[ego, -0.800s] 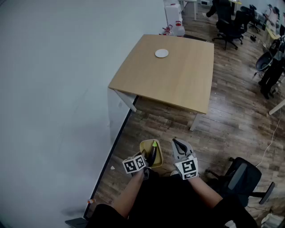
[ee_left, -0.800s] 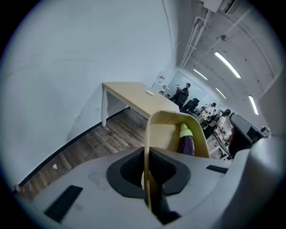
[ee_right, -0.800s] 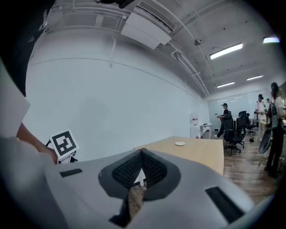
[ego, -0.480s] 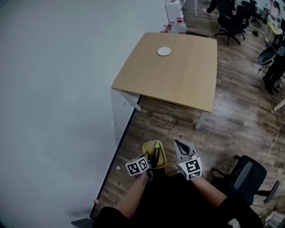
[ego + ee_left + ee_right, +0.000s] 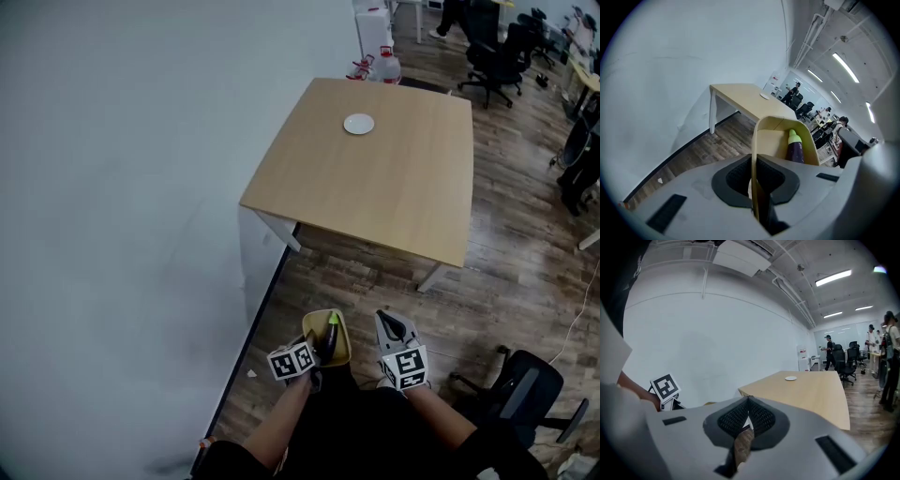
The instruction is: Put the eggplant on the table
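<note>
A dark purple eggplant [image 5: 330, 337] with a green tip lies in a yellow tray [image 5: 339, 324], held low over the wood floor. My left gripper [image 5: 307, 352] is shut on the tray's near rim. In the left gripper view the tray wall [image 5: 761, 133] stands between the pads, with the eggplant [image 5: 796, 148] inside it. My right gripper [image 5: 392, 329] is shut and empty, just right of the tray; its pads [image 5: 761, 417] meet at the tip. The light wooden table [image 5: 375, 183] stands ahead against the wall, well apart from both grippers.
A small white plate [image 5: 358, 124] lies on the table's far part. An office chair [image 5: 525, 386] stands at the lower right, and more chairs [image 5: 492, 52] at the back. A water bottle [image 5: 386, 67] sits behind the table. The white wall [image 5: 122, 187] runs along the left.
The table has slid lower and rightward in the head view as the person walks toward it. Both grippers keep their grip and spacing.
</note>
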Demonstrator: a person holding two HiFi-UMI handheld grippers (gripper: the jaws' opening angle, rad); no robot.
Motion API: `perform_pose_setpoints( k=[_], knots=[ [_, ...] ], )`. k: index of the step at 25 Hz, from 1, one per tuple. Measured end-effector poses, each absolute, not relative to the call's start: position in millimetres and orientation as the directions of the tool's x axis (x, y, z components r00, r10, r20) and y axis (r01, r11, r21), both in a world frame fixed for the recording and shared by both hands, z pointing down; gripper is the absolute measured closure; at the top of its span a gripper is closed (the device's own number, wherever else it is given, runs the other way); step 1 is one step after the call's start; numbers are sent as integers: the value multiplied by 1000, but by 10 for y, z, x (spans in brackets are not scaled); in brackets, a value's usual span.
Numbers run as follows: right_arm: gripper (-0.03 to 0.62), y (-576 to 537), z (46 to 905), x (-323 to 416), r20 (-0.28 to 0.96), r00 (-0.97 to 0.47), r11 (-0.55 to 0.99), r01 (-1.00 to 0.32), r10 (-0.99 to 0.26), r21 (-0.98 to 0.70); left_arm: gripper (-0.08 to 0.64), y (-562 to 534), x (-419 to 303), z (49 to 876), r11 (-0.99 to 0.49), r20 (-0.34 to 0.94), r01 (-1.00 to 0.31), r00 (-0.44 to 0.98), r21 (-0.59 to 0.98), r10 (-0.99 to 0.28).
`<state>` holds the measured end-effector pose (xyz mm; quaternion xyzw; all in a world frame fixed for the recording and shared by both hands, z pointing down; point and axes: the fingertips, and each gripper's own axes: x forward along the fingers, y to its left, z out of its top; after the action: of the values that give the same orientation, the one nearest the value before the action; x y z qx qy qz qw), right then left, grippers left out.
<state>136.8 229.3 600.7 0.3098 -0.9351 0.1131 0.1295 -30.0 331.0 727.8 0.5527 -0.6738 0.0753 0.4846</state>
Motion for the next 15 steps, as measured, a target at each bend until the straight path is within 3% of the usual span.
perform_pose_setpoints(
  k=[15],
  knots=[
    [532, 1057, 5909, -290, 365, -749, 784, -616, -553, -74, 540, 2059, -1662, 7320, 307, 742, -822, 192, 479, -642]
  ],
)
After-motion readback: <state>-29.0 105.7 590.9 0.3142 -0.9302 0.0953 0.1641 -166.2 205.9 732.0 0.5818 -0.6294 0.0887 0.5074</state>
